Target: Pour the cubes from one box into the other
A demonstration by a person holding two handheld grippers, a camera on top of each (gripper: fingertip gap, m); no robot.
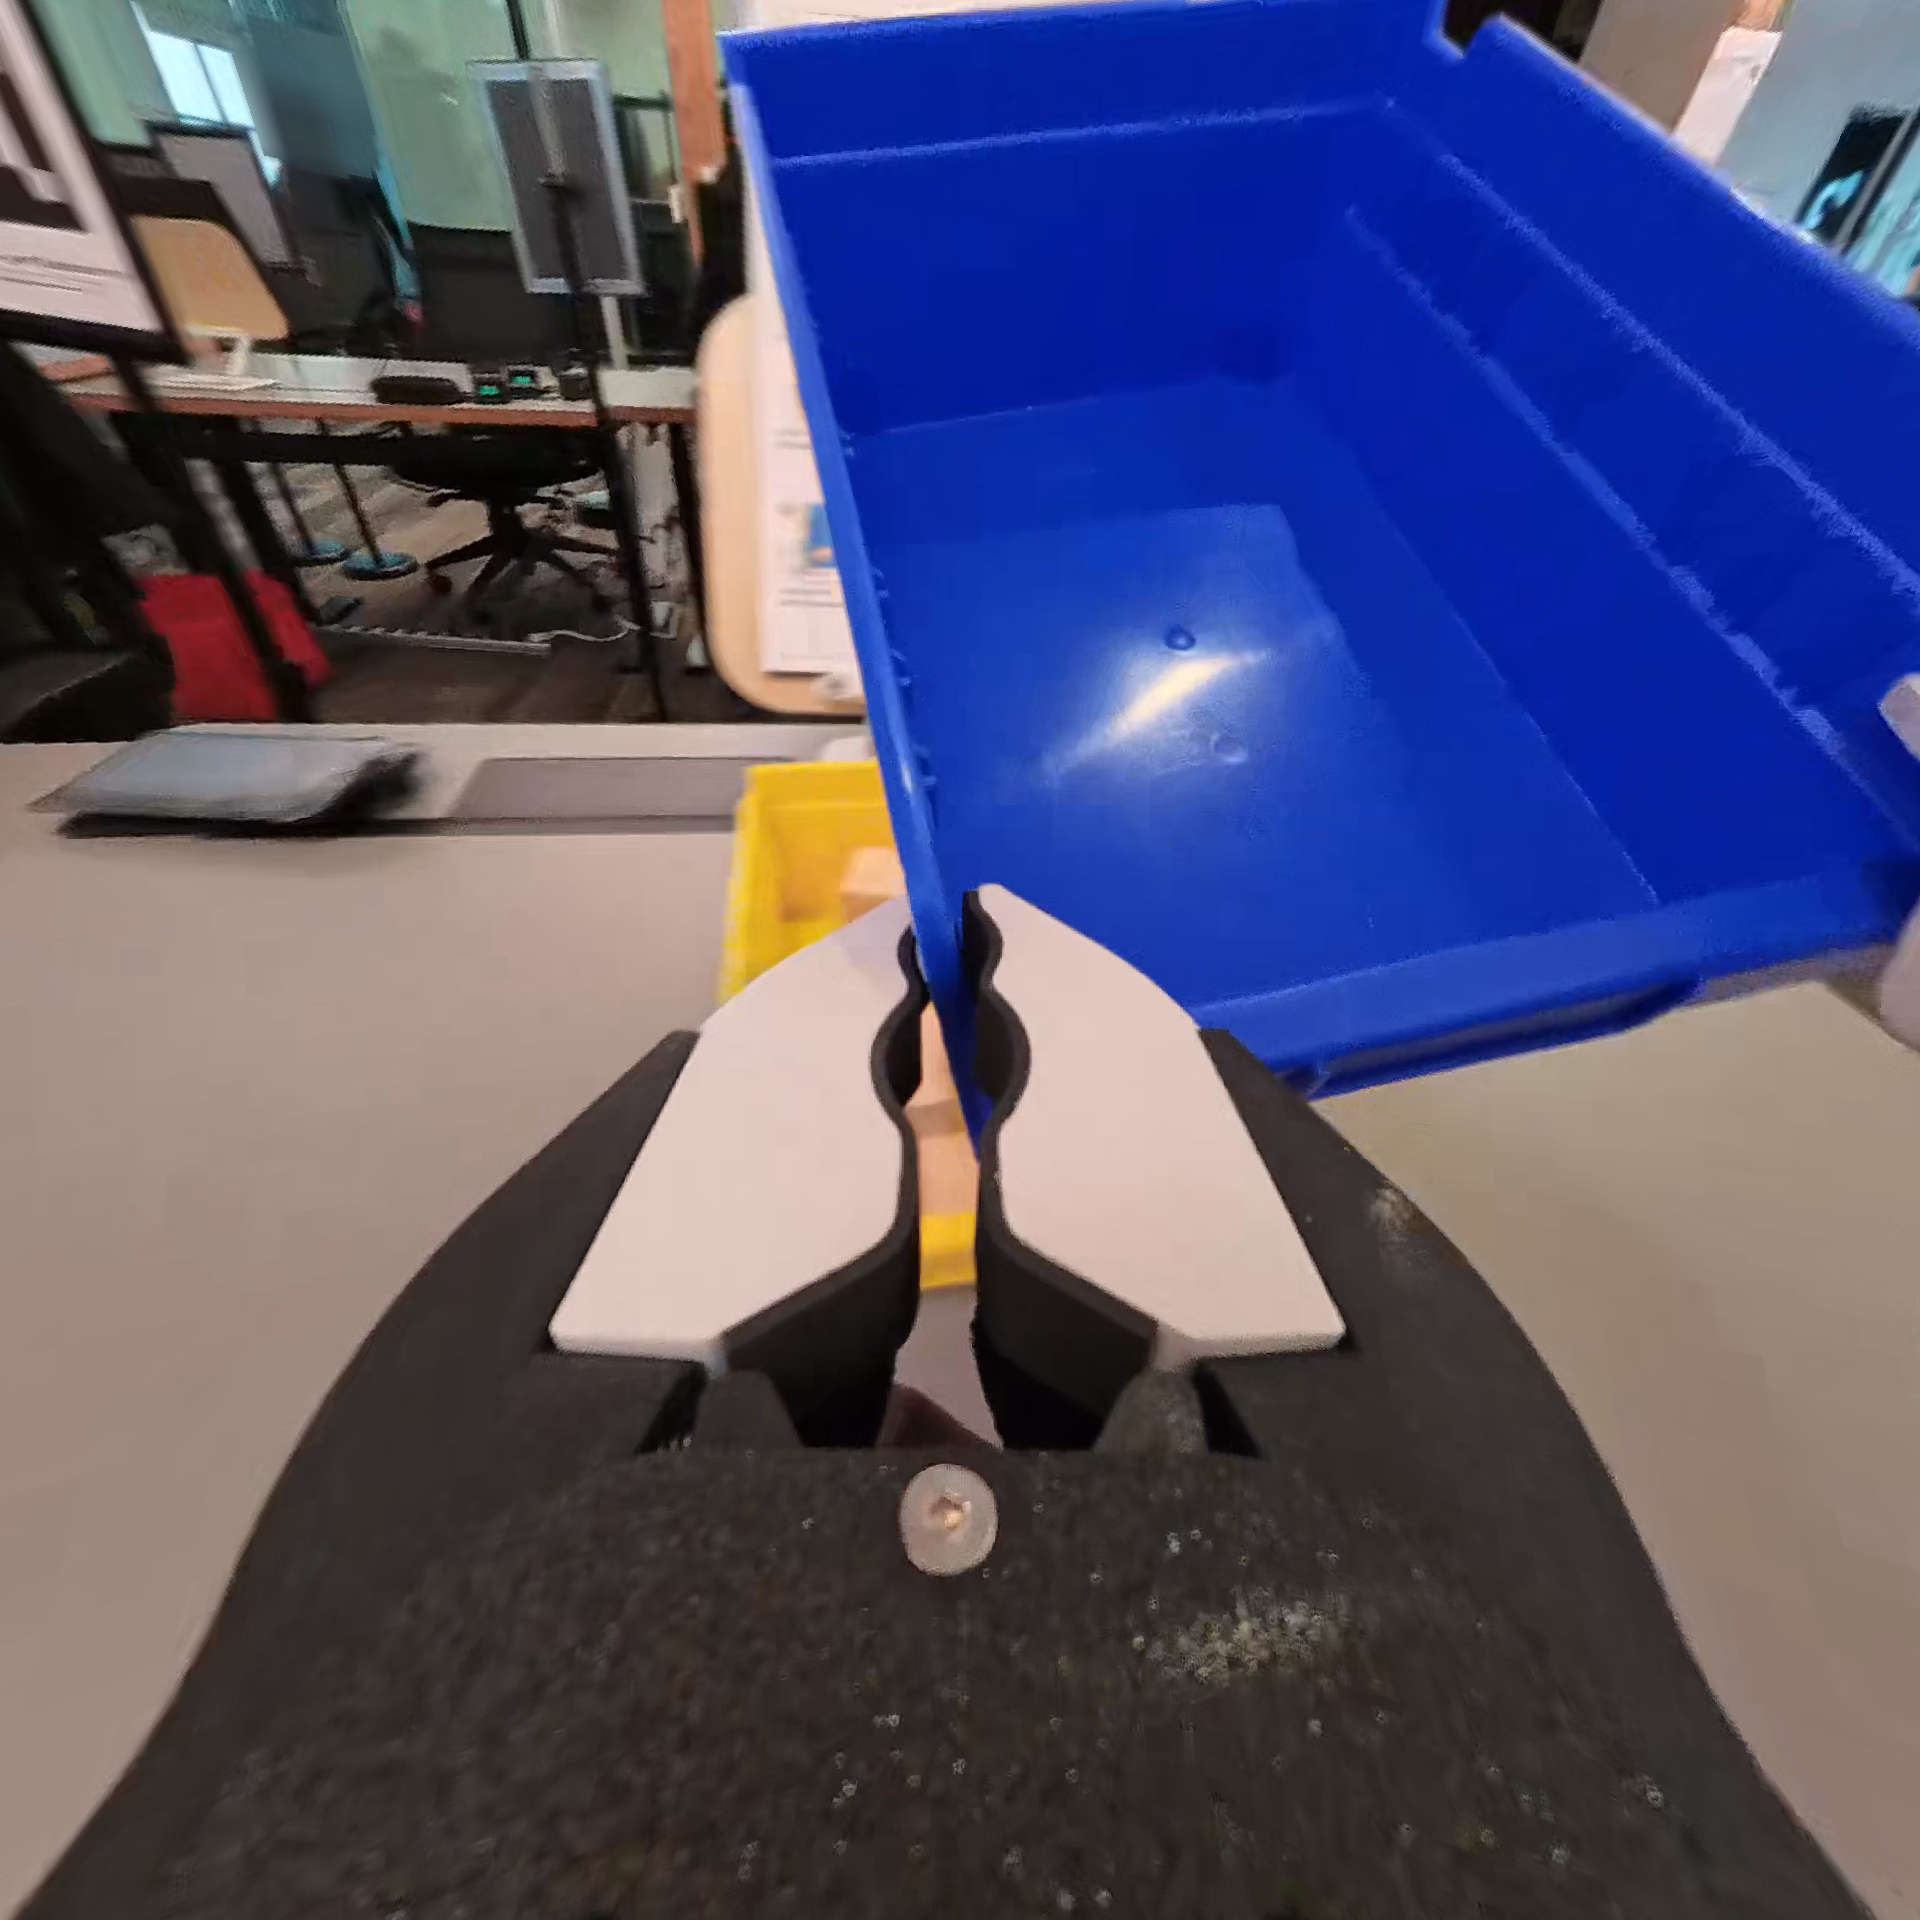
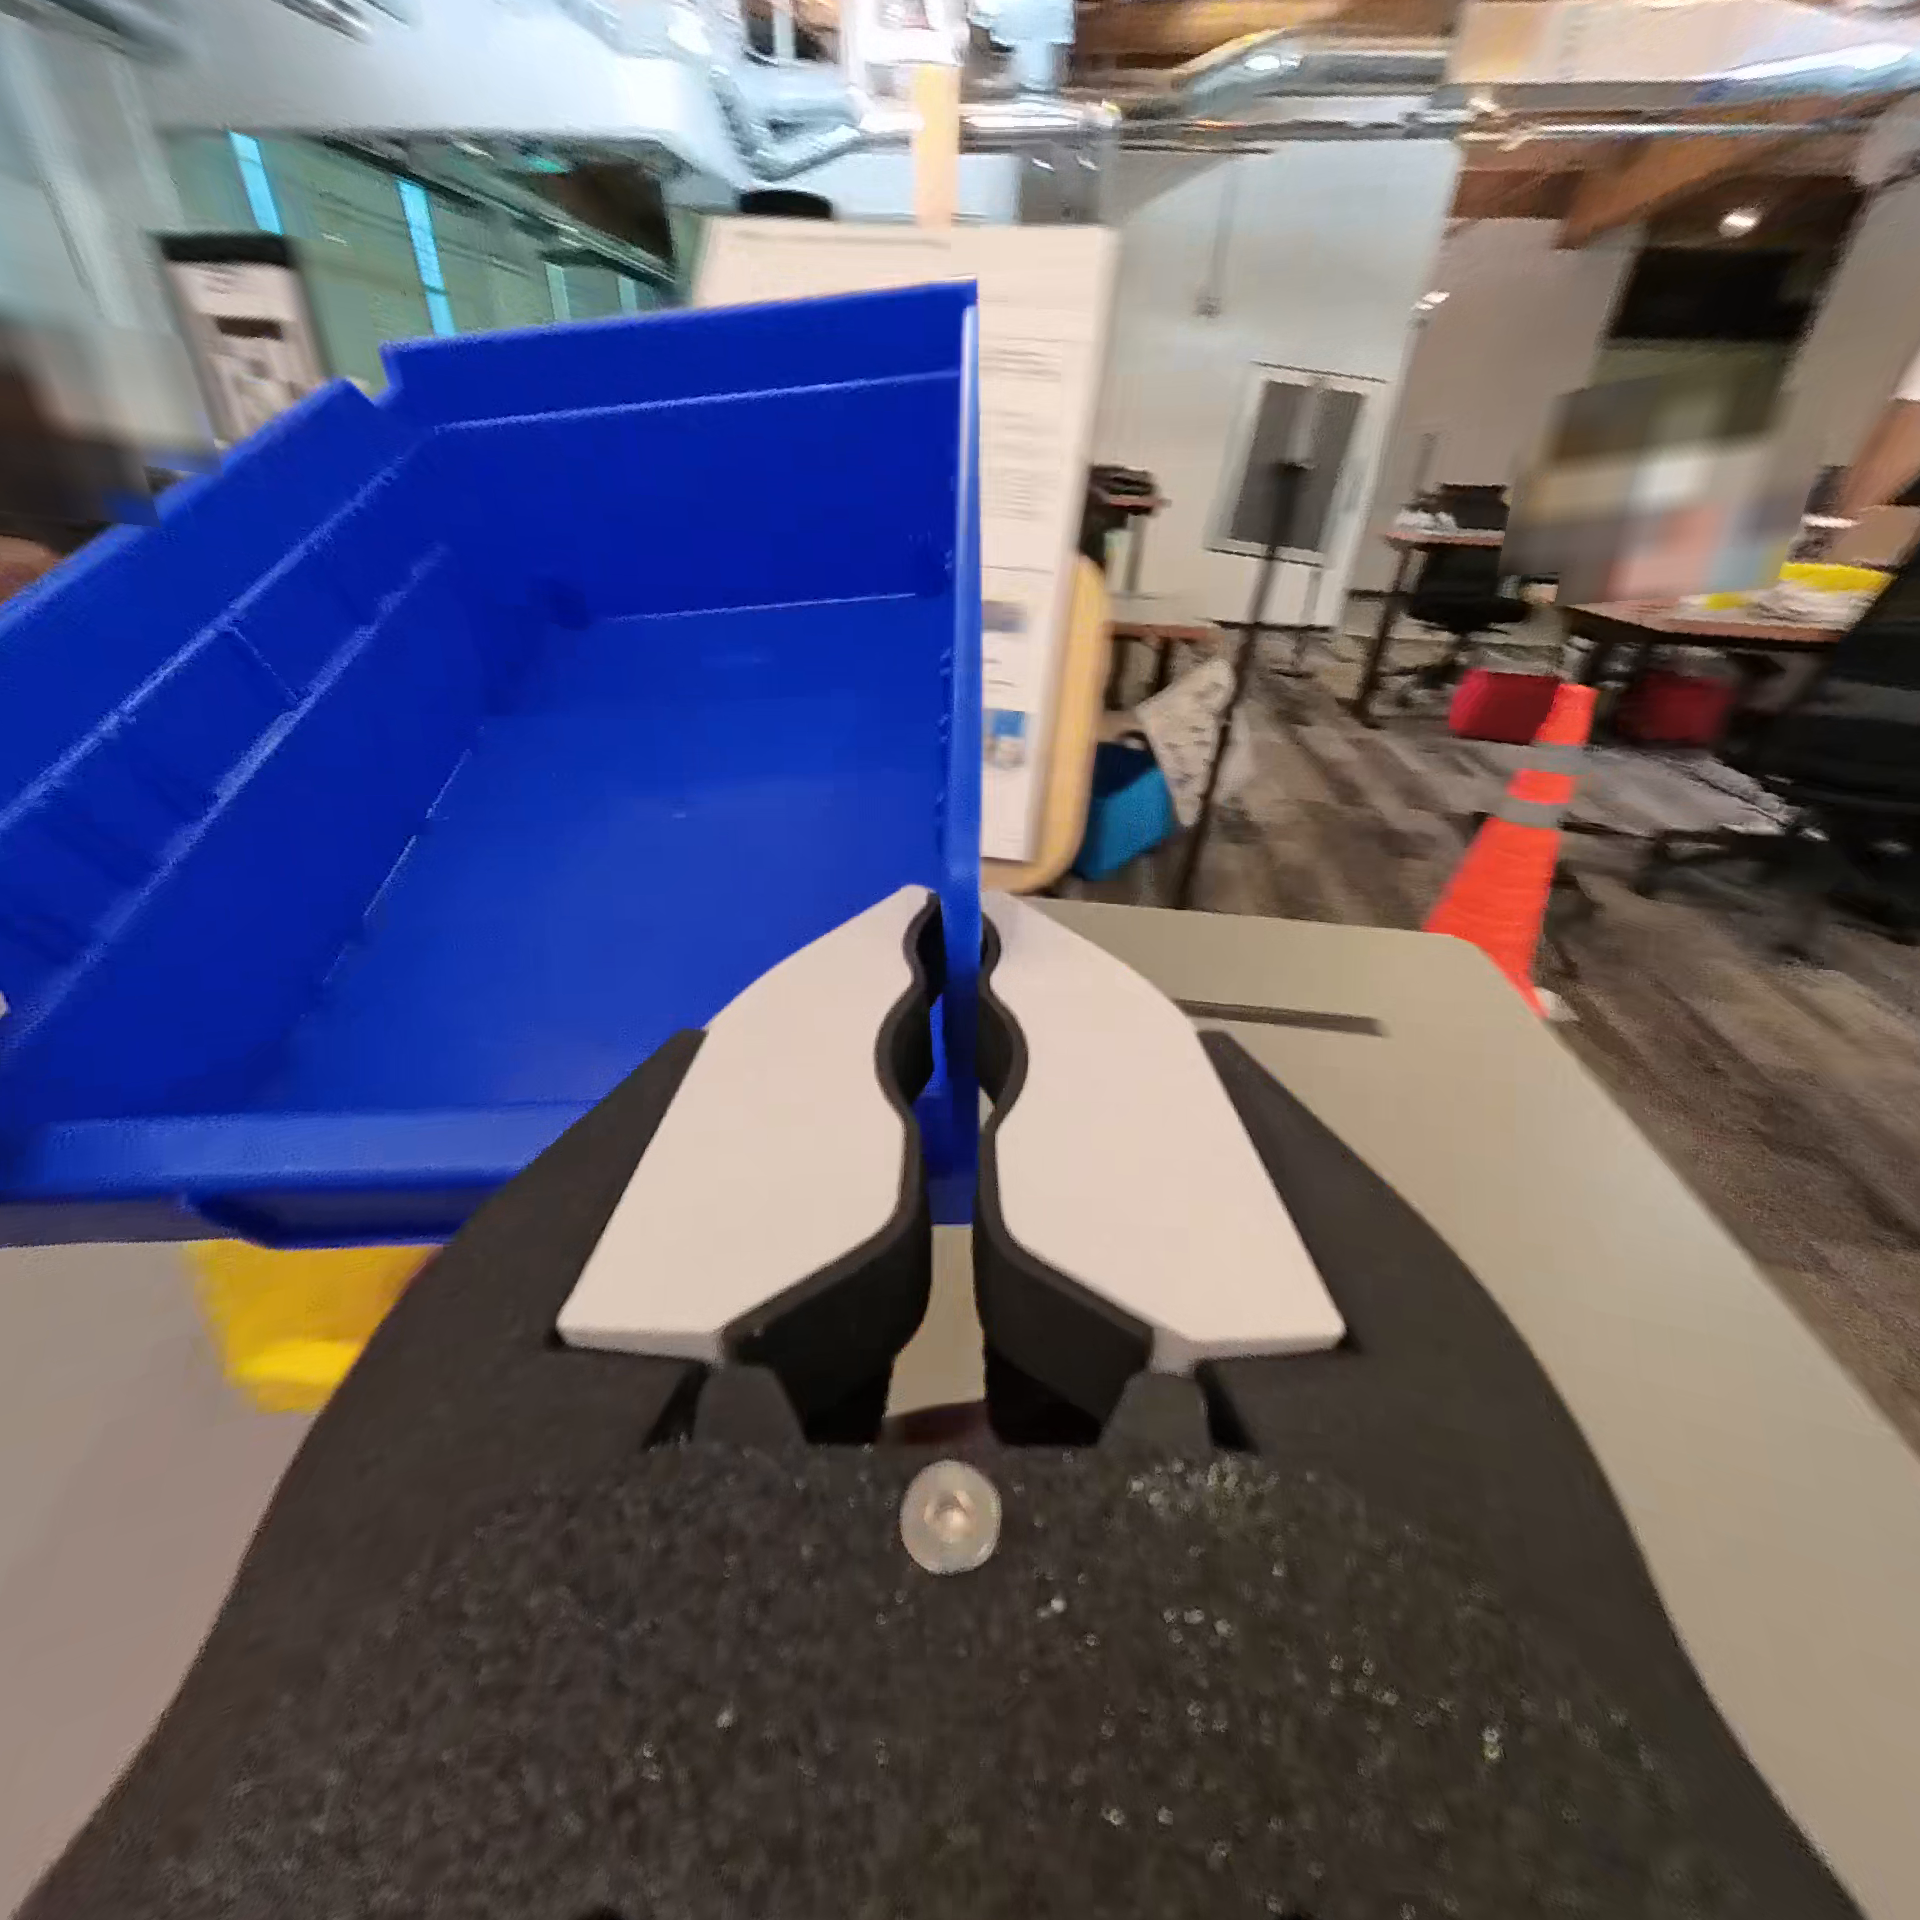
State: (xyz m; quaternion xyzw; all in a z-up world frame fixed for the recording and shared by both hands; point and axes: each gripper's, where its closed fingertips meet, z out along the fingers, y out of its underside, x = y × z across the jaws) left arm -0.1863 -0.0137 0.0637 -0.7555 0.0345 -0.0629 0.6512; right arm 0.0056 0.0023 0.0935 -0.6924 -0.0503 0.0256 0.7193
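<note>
The blue box (image 1: 1299, 582) is held up off the table and tilted, and its inside is empty. My left gripper (image 1: 943, 935) is shut on its left side wall. My right gripper (image 2: 961, 940) is shut on the right side wall of the blue box (image 2: 582, 831). The yellow box (image 1: 800, 862) sits on the table under the blue one, with wooden cubes (image 1: 871, 878) inside it. In the right wrist view only a corner of the yellow box (image 2: 296, 1320) shows below the blue box. The tip of the other gripper (image 1: 1903, 717) shows at the right edge.
The grey table (image 1: 312, 1039) extends left; a dark tablet-like device (image 1: 239, 774) lies at its far left edge. An orange traffic cone (image 2: 1517, 831) stands on the floor beyond the table's right side. Desks, chairs and poster boards (image 2: 1029, 520) fill the background.
</note>
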